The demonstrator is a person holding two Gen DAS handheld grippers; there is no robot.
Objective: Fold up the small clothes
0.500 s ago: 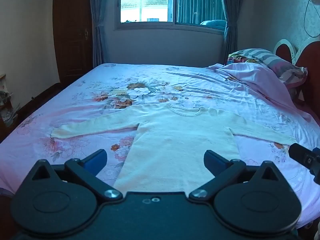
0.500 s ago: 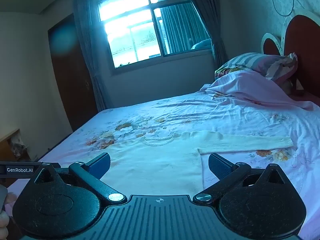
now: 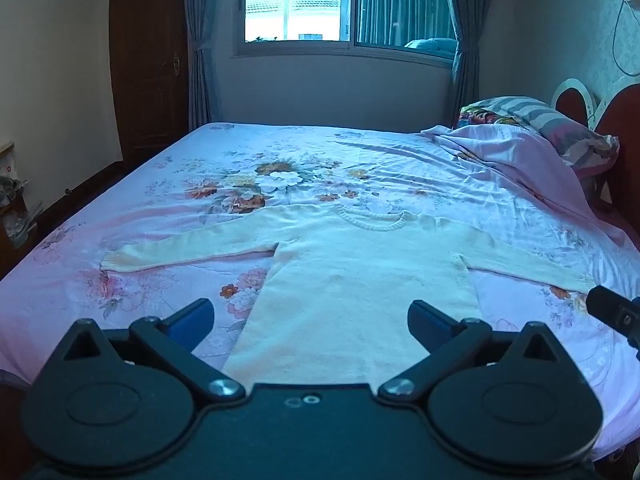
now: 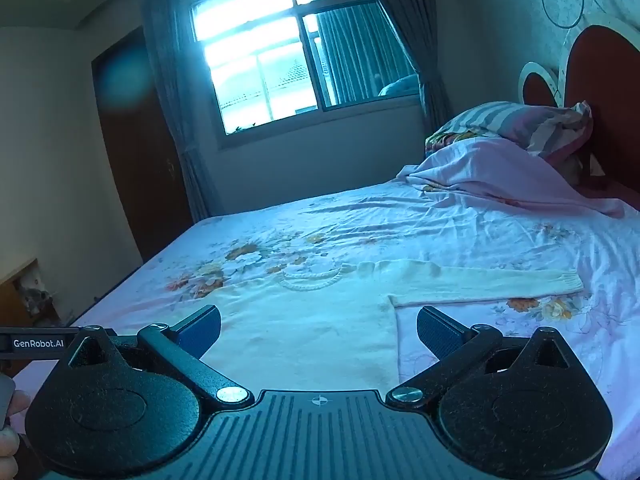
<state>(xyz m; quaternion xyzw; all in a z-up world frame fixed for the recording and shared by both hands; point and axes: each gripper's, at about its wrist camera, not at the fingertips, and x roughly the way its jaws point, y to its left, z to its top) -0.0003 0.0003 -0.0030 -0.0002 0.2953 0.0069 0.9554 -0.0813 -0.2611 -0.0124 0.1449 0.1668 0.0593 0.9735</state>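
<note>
A bed (image 3: 120,216) with a pink floral sheet fills both views, a pillow (image 3: 552,124) and a bunched blanket (image 4: 500,176) at its headboard end, a window (image 3: 300,0) beyond its far side. The sweater (image 3: 360,280), cream knit, lies flat and face up near the near edge: collar away from the cameras, hem towards them, both sleeves stretched straight out to the sides. No fold is made yet.

The step in hand, as I judge it, is the first fold, a sleeve brought across the body. To do it well, each gripper should take one layer-pair cleanly: one at the cuff, one at the shoulder or hem corner on the same side, so the fold line runs straight from shoulder to hem. Pinch the knit only, not the sheet beneath, and lift little, since loose knit sags and drags.

The left gripper (image 3: 312,316) hangs above the hem, tilted down at the body of the sweater, jaws spread wide with nothing between them. The right gripper (image 4: 320,326) sits to its right, aimed flatter, over the right side seam with the right sleeve (image 4: 480,280) just ahead; its jaws too stand wide and empty. Neither touches the cloth.
</note>
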